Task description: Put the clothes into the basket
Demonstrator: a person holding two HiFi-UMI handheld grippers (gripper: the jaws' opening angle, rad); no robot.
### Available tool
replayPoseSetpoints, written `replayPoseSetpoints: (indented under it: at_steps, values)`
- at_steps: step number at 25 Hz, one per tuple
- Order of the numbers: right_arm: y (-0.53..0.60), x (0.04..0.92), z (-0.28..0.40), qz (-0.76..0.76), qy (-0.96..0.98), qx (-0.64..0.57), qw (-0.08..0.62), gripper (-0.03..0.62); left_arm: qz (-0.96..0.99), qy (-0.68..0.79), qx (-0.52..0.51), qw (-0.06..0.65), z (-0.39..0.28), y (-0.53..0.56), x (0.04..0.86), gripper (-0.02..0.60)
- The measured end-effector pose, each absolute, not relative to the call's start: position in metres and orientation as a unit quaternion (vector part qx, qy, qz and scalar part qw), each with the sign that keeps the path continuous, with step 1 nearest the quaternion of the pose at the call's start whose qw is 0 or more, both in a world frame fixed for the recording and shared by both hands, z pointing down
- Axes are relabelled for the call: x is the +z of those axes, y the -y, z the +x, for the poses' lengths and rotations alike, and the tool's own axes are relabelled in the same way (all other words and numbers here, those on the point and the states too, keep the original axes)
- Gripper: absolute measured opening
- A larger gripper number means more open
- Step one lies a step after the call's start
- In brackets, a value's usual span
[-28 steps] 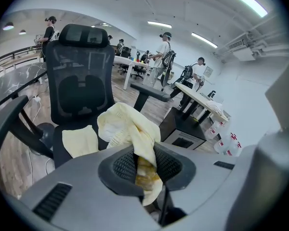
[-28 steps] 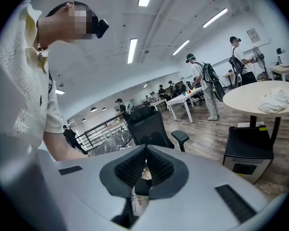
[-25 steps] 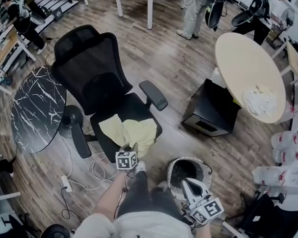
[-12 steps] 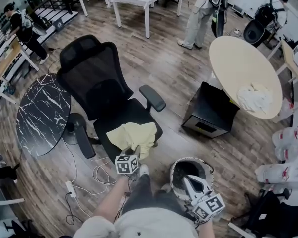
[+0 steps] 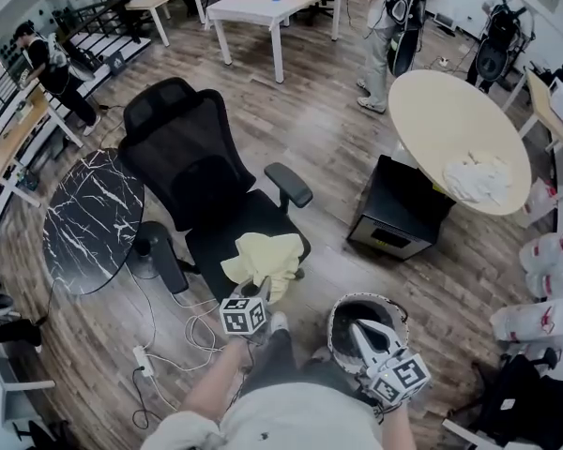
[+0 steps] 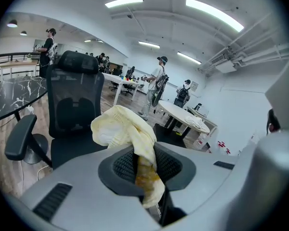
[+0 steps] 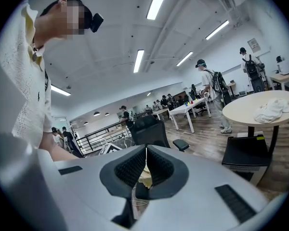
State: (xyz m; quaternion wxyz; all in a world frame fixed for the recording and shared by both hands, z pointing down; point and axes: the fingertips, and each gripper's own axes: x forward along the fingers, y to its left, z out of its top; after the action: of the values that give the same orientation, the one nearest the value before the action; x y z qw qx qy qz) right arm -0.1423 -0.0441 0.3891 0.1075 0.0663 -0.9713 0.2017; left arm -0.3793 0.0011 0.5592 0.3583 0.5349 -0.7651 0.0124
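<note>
A pale yellow garment (image 5: 263, 256) hangs bunched just above the front of the black office chair's seat (image 5: 227, 221). My left gripper (image 5: 254, 286) is shut on its lower edge. In the left gripper view the garment (image 6: 123, 129) is pinched between the pads and billows above my left gripper (image 6: 144, 174). The basket (image 5: 336, 312), round with a dark inside, stands on the floor to the right of my legs. My right gripper (image 5: 358, 329) hovers over it, shut and holding nothing. In the right gripper view my right gripper (image 7: 145, 153) has its tips together.
A white heap of cloth (image 5: 476, 176) lies on the round beige table (image 5: 446, 111) at the right, with a black cabinet (image 5: 399, 216) beneath. A marble-topped round table (image 5: 84, 218) stands left of the chair. Cables and a power strip (image 5: 143, 359) trail on the floor. People stand far off.
The yellow garment lay spread on the chair seat; now it is gathered and lifted off the seat by my left gripper. The right gripper stays over the basket.
</note>
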Motion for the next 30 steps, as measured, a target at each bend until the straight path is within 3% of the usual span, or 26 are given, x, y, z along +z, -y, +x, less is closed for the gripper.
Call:
replayPoseSetpoints:
  at_steps: [12, 30]
  values:
    - [0.043, 0.374, -0.075, 0.068, 0.975, 0.195, 0.077, 0.014, 0.565, 0.761, 0.018, 0.317, -0.292, -0.027, 0.504, 0.084]
    - [0.055, 0.328, 0.007, 0.092, 0.979, 0.181, 0.033, 0.012, 0.614, 0.75, -0.074, 0.234, -0.195, -0.041, 0.366, 0.084]
